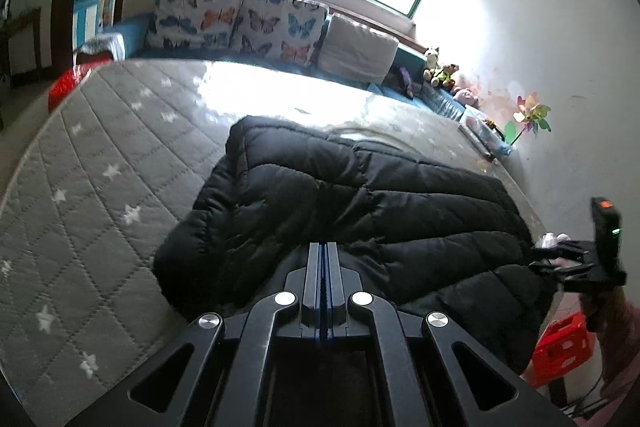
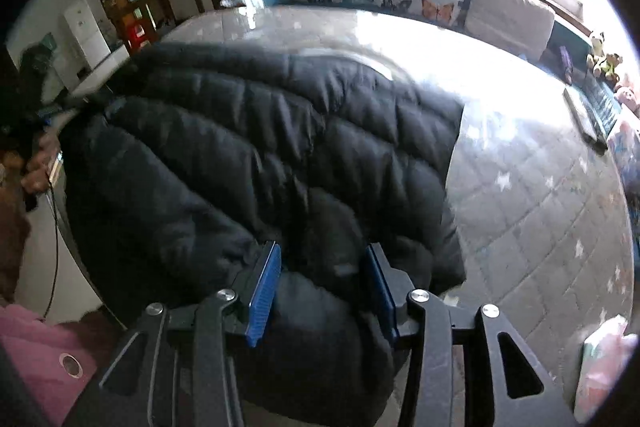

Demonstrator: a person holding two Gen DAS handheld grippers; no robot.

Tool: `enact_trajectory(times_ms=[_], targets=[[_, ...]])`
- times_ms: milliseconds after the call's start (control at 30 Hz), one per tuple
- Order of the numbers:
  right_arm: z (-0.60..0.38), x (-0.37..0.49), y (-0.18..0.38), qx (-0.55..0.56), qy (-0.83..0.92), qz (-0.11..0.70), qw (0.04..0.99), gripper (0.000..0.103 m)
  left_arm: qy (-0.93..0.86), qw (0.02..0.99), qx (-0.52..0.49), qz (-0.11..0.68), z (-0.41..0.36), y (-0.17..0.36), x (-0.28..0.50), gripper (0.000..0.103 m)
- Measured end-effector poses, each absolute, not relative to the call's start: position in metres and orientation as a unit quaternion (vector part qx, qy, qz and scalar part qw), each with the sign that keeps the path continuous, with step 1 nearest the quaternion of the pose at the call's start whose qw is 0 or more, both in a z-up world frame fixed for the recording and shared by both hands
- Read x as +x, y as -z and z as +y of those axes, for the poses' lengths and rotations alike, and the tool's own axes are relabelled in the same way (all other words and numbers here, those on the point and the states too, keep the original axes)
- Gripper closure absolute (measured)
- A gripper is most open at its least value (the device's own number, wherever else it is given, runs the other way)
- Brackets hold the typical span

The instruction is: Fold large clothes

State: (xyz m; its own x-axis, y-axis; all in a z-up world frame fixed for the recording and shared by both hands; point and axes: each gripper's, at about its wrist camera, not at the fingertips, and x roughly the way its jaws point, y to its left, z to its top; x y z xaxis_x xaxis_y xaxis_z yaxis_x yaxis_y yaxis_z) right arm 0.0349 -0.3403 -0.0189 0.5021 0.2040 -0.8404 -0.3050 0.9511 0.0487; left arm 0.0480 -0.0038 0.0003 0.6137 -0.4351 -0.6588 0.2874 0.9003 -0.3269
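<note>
Right now the right hand-held gripper (image 2: 320, 291) is nearer the work: jaws part-open, straddling a puffy bulge of the black quilted jacket (image 2: 248, 163) at the bed's (image 2: 540, 211) near edge, though I can't tell if the pads press the fabric. Left hand-held gripper (image 1: 324, 267) is fully closed on nothing, poised above the jacket's near hem. Jacket's long axis appears to run along that near edge, bulk ahead of both, so my read is the fold goes toward the far edge by the butterfly cushions (image 1: 240, 19).

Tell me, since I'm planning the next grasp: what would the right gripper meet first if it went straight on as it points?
Most likely the black puffer jacket: the right gripper has open jaws straddling a puffy fold of it on the bed.
</note>
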Motion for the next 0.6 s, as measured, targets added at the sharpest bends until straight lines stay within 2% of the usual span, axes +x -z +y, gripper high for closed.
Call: enact_trajectory(times_ms=[167,333,500,600], targets=[[-0.342,0.038,0.026,-0.042,-0.146,0.476,0.866,0.054,0.19,0.891,-0.087,0.402,0.004,0.009,0.042,0.099],[-0.339,0.035,0.028,-0.048,-0.147,0.478,0.865,0.054,0.199,0.875,-0.143,0.417,0.019,0.041,0.052,0.099],[-0.335,0.026,0.018,-0.059,-0.142,0.476,0.866,0.053,0.198,0.877,-0.118,0.422,0.016,0.02,0.048,0.098],[-0.337,0.025,0.006,-0.046,-0.143,0.469,0.87,0.05,0.196,0.891,-0.095,0.399,0.015,-0.003,0.043,0.096]])
